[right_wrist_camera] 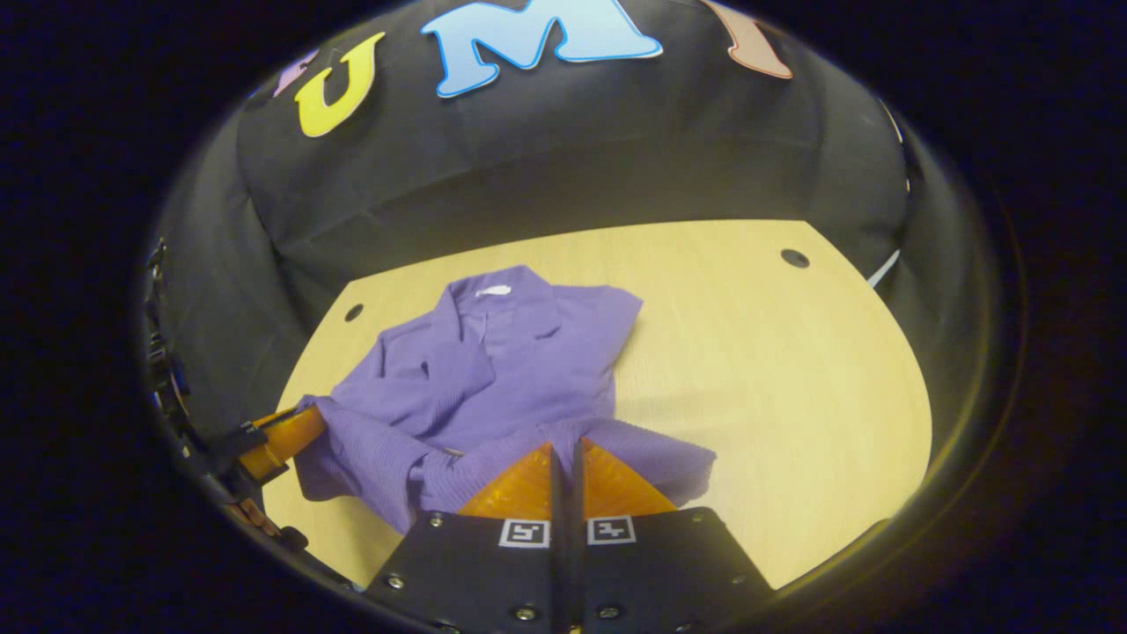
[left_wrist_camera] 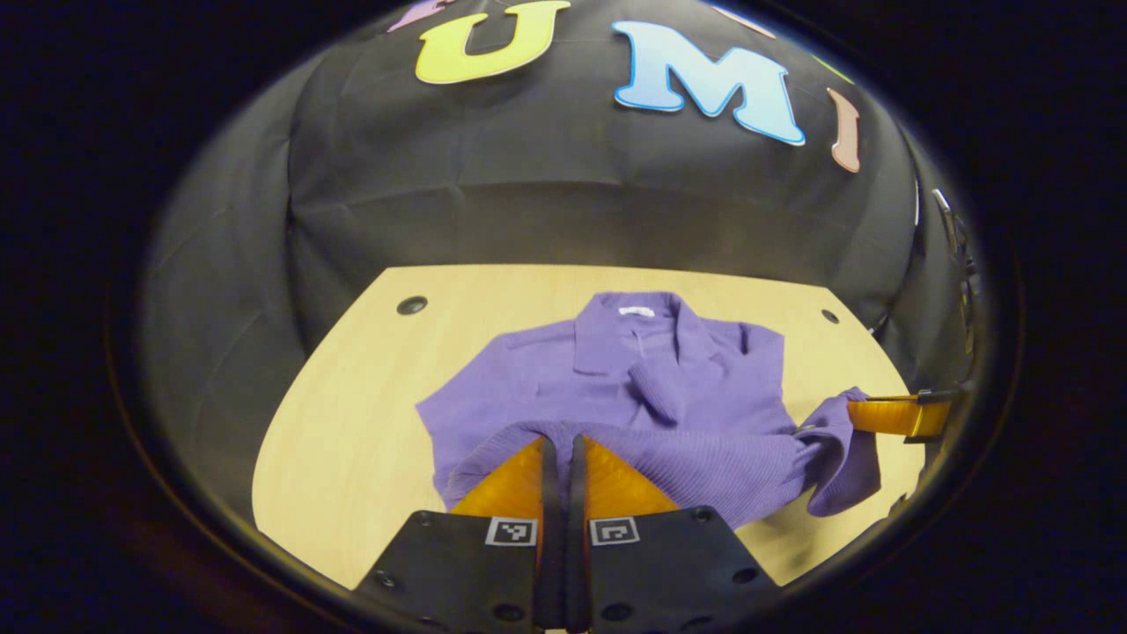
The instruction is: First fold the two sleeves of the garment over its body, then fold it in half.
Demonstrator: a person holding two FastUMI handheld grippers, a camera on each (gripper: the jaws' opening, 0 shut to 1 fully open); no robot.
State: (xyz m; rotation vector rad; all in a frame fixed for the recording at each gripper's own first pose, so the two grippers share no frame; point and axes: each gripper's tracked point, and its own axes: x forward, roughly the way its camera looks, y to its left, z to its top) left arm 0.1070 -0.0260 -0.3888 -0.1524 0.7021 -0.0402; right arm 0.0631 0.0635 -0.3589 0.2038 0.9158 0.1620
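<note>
The left hand-held gripper (left_wrist_camera: 563, 438) has its two fingers pressed together, pinching the near hem of the purple sweater (left_wrist_camera: 616, 387) and holding it lifted. The right hand-held gripper (right_wrist_camera: 566, 443) is likewise clamped on the hem's other end. Each appears at the edge of the other's view, reaching in level from the side.
</note>
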